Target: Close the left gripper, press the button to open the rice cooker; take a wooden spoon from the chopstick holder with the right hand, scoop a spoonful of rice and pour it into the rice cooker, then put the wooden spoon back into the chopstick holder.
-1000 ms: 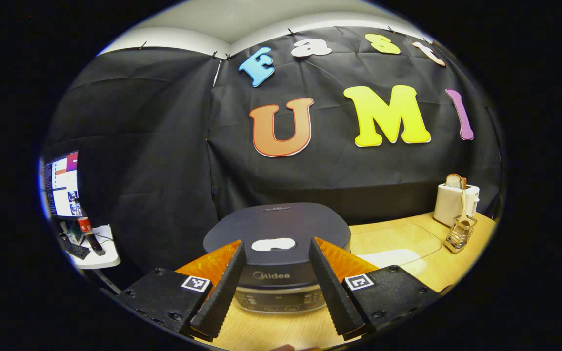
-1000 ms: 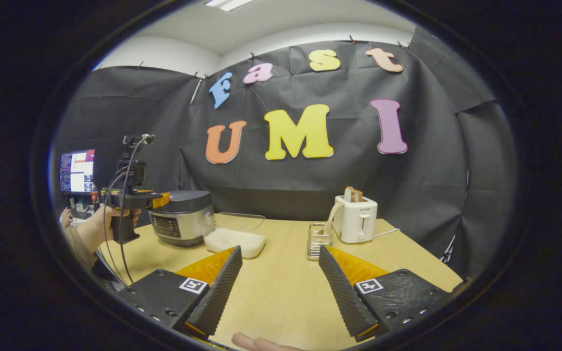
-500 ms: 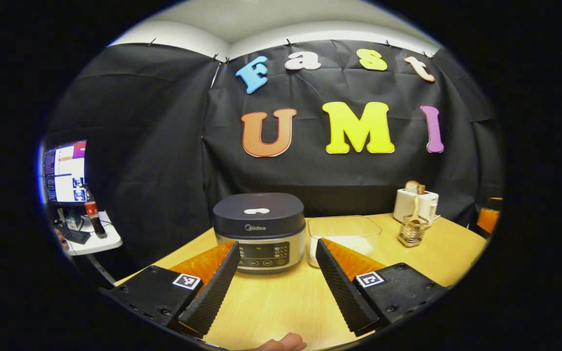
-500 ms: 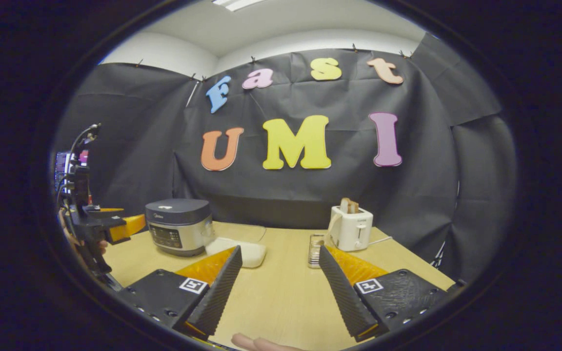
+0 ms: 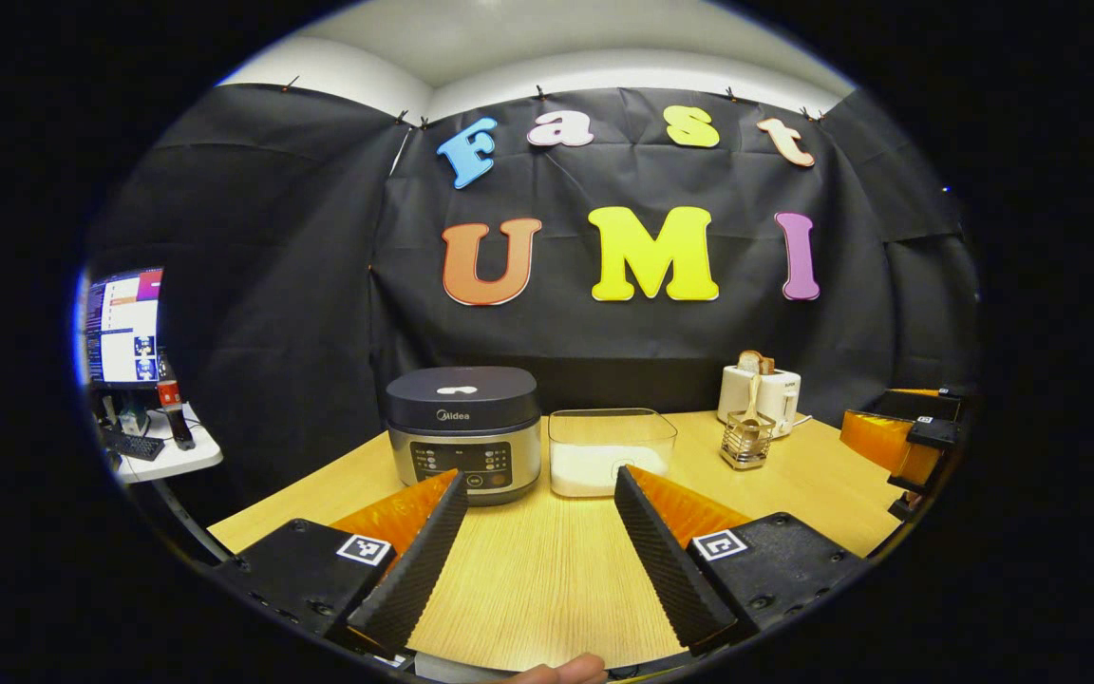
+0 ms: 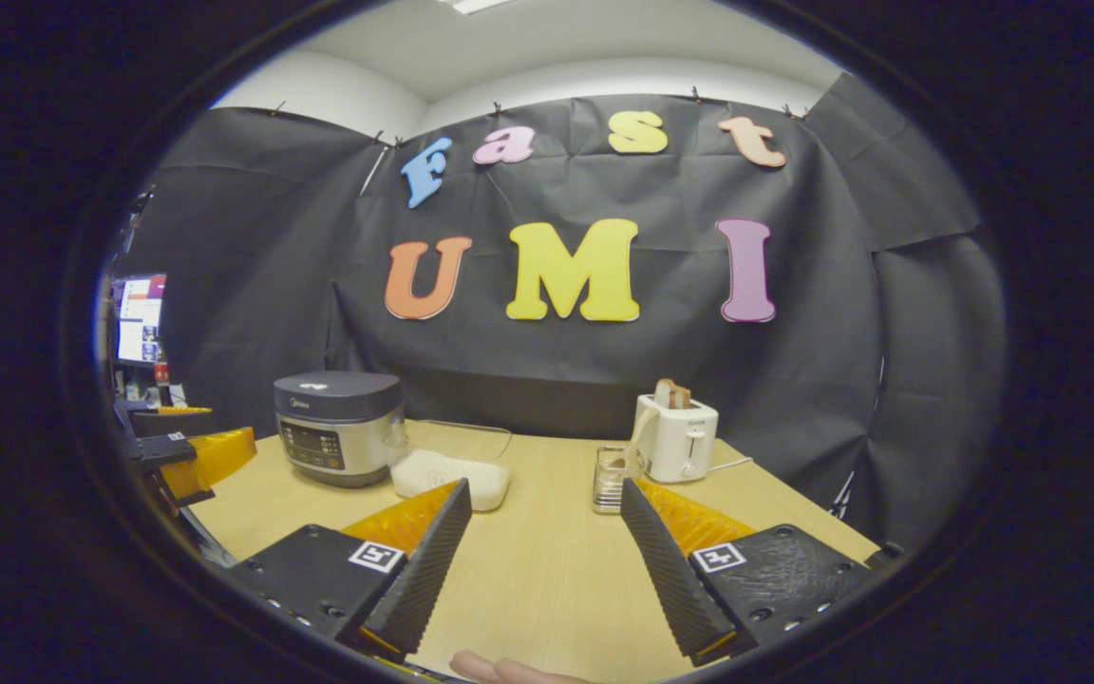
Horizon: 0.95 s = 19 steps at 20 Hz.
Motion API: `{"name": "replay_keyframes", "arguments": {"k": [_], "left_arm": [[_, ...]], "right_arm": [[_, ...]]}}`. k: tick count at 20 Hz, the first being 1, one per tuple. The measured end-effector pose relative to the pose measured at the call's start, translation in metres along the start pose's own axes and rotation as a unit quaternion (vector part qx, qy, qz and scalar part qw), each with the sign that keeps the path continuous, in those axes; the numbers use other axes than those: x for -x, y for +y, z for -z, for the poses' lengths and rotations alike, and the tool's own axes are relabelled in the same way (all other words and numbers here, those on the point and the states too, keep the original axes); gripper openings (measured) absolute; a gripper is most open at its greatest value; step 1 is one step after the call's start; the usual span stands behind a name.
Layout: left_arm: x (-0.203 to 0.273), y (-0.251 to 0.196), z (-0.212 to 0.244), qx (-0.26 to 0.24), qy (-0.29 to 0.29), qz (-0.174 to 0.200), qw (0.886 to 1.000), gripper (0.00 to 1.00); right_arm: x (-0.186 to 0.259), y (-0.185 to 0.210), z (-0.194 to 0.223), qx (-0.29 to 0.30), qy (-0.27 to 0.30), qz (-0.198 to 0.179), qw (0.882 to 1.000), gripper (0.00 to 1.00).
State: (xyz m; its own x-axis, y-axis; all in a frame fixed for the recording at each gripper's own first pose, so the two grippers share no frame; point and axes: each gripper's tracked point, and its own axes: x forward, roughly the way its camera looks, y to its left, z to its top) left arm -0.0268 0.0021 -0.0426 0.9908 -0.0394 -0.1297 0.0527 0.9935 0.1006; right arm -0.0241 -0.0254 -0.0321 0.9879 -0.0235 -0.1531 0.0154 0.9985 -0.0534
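- Pulling back from the dark-lidded silver rice cooker [image 5: 463, 432], the left claw [image 5: 530, 546] is hanging wide and empty, so the button press looks undone or finished.
- Right claw [image 6: 539, 560] is likewise gaping over the pale wooden bench [image 6: 547, 560], lined up toward the wire chopstick holder [image 6: 610, 477] holding the wooden spoon [image 5: 751, 410].
- Clear tub of white rice [image 5: 609, 451] is sitting just beside the cooker, keeping the scooping short.

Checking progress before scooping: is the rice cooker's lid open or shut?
Shut. The rice cooker has its dark lid lying flat on the body in both views, no gap showing, so the button press has not opened it.
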Motion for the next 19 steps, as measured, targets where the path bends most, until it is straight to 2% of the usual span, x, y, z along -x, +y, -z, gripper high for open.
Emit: {"name": "replay_keyframes", "arguments": {"k": [5,19], "left_arm": [[0.0,-0.006,0.003,0.014,0.002,0.005,1.0,0.99],[-0.004,-0.008,0.009,0.026,0.003,0.004,1.0,0.99]], "right_arm": [[0.005,-0.007,-0.003,0.013,-0.02,0.0,1.0,0.94],[0.008,-0.032,0.001,0.018,-0.03,0.021,0.999,0.94]]}}
